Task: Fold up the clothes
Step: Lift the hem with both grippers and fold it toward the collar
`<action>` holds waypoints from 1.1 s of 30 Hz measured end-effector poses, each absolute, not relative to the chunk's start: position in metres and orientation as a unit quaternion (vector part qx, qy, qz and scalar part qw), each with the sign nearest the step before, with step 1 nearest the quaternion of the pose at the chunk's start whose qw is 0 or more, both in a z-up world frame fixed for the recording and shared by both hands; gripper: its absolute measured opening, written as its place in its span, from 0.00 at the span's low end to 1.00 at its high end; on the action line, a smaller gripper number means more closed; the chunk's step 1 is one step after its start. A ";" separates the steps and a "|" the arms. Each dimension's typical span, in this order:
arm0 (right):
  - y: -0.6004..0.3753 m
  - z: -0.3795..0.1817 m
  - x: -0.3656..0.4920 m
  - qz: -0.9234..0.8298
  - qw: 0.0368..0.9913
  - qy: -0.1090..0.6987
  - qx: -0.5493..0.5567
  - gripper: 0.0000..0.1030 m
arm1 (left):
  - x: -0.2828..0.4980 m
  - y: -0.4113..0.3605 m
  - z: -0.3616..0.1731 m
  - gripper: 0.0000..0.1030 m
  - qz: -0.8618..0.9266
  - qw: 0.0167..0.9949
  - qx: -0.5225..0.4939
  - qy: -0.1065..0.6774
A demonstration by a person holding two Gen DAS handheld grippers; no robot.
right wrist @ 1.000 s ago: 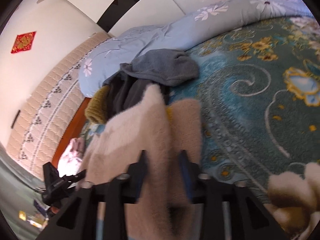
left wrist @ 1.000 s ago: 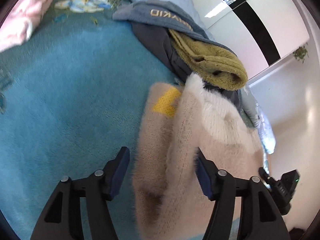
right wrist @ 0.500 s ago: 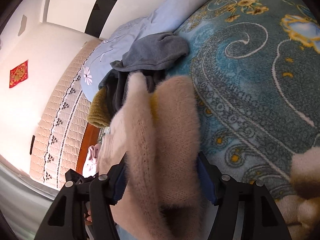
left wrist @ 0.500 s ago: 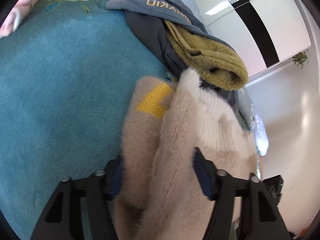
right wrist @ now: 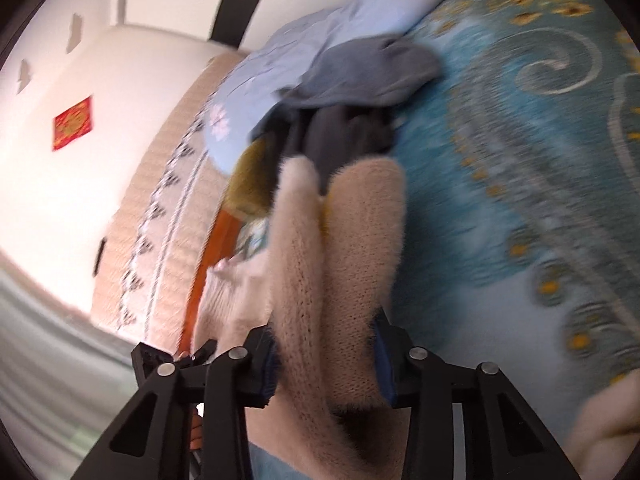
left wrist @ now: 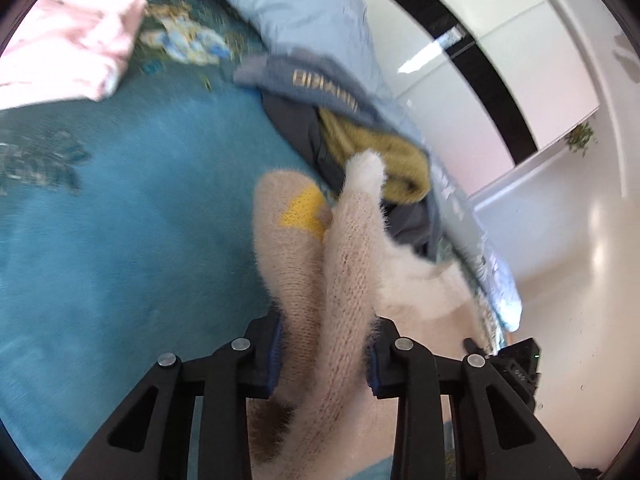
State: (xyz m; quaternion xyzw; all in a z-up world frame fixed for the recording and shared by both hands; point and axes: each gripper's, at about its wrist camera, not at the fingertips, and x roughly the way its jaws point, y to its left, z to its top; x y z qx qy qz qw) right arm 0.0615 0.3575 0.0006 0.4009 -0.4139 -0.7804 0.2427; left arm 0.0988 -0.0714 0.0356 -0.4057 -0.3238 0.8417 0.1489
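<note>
A fuzzy beige sweater (left wrist: 332,264) with a yellow patch and a white cuff is bunched into a doubled fold over the teal bed blanket (left wrist: 120,240). My left gripper (left wrist: 324,354) is shut on the sweater's fold. My right gripper (right wrist: 326,356) is shut on the same sweater (right wrist: 340,264) from the other side. Both hold it lifted off the blanket. The other gripper shows at each view's lower edge.
A pile of grey, dark and olive clothes (left wrist: 360,136) lies just beyond the sweater, against a light blue floral quilt (left wrist: 304,12). A pink garment (left wrist: 68,52) lies at the far left. The bed edge and white floor (left wrist: 580,260) are to the right.
Both grippers closed onto the sweater, the left from wide open. The sweater is now gathered narrower and raised; the views shifted and blurred with motion.
</note>
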 end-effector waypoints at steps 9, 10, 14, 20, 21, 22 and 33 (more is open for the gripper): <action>0.338 -0.009 0.056 -0.772 0.246 -0.390 0.437 0.39 | 0.121 -0.091 -0.011 0.35 0.818 0.092 -0.452 -0.344; 0.338 -0.010 0.056 -0.772 0.244 -0.389 0.438 0.39 | 0.122 -0.091 -0.013 0.36 0.818 0.093 -0.448 -0.348; 0.338 -0.012 0.054 -0.776 0.234 -0.381 0.445 0.42 | 0.122 -0.089 -0.009 0.41 0.821 0.086 -0.452 -0.337; 0.339 -0.011 0.054 -0.783 0.221 -0.367 0.452 0.57 | 0.120 -0.089 -0.006 0.54 0.823 0.074 -0.461 -0.324; 0.340 -0.011 0.054 -0.783 0.219 -0.366 0.452 0.57 | 0.120 -0.089 -0.005 0.58 0.823 0.072 -0.463 -0.322; 0.340 -0.010 0.056 -0.783 0.218 -0.366 0.453 0.57 | 0.118 -0.091 -0.008 0.60 0.820 0.074 -0.465 -0.325; 0.328 -0.018 0.054 -0.778 0.220 -0.368 0.459 0.61 | 0.113 -0.087 -0.023 0.62 0.801 0.119 -0.471 -0.350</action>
